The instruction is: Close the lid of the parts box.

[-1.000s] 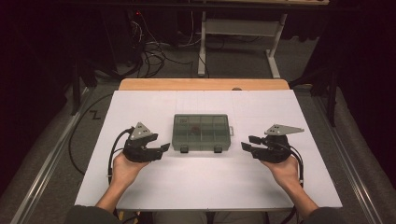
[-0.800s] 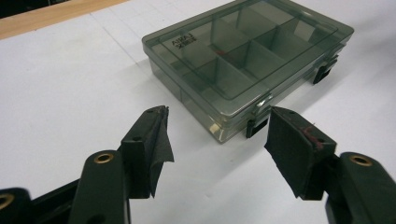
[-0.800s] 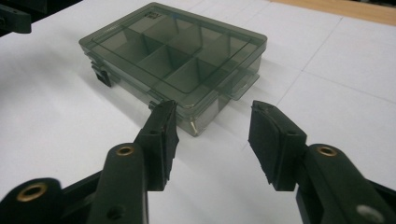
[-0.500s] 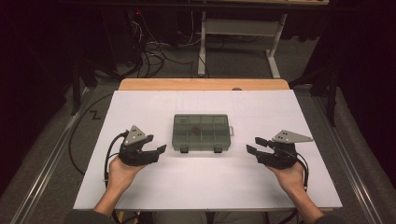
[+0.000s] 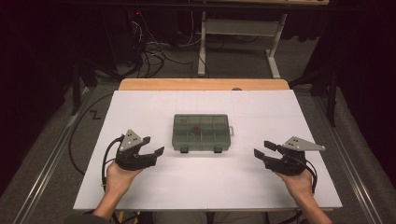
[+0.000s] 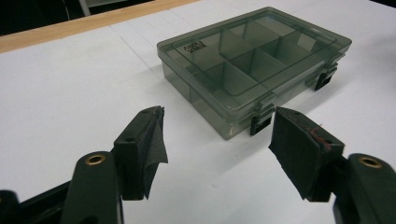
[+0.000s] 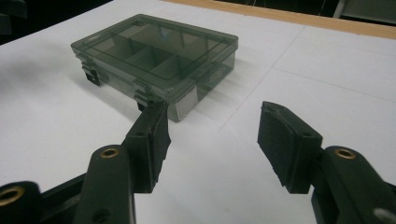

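One box (image 5: 201, 132) of smoky clear plastic is seen in the middle of the white table (image 5: 140, 196), with its lid closed and its two dark latches (image 5: 184, 150) turned toward the person. Through the lid, inner walls are seen that divide it into several compartments; a small dark thing seems to lie in one of them, but it cannot be told what it is.

The box is judged to be light and stiff, with hard smooth walls that may slip between the pads. It is probably a little fragile at the thin latches and the hinge. A hold is best taken on the two short side walls, one claw on each side, or on the front edge beside a latch if the lid is to be opened.

Two claws are counted. The left claw (image 5: 154, 145) is held just beside the left side of the box, apart from it, and its jaws have just been opening; they are spread wide with nothing between them. The right claw (image 5: 262, 150) is held near the right side, a little further away, and its jaws have also just been opening; they are spread and empty.
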### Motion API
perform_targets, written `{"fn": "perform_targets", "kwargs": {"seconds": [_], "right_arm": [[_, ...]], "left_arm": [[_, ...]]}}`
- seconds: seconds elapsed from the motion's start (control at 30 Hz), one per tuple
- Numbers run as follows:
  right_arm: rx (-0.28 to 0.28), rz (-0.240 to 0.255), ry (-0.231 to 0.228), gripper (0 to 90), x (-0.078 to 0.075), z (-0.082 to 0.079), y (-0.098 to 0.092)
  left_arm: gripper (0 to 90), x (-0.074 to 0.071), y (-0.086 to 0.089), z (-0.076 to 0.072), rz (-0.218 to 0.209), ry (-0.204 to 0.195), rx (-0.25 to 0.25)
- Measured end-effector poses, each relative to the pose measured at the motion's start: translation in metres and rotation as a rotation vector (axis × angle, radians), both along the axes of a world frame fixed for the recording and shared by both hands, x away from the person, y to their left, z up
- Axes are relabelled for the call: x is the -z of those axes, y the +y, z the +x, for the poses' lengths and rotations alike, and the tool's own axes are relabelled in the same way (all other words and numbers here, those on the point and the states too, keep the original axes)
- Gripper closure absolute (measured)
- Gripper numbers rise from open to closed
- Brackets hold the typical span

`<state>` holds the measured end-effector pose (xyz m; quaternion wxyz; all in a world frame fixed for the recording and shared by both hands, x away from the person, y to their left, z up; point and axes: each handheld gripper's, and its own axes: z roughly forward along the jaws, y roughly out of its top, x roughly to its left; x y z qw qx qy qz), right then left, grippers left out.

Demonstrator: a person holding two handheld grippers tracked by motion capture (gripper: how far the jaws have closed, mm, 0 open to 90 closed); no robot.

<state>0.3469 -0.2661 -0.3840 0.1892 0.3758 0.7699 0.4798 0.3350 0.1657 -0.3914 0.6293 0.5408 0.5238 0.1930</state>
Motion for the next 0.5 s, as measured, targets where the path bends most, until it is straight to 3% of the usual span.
{"fn": "perform_targets", "kwargs": {"seconds": [0.5], "right_arm": [[0.023,0.018,-0.016,41.3,0.014,-0.009,-0.011]], "left_arm": [[33.3,0.008,0.008,-0.003,-0.028,0.001,-0.037]]}}
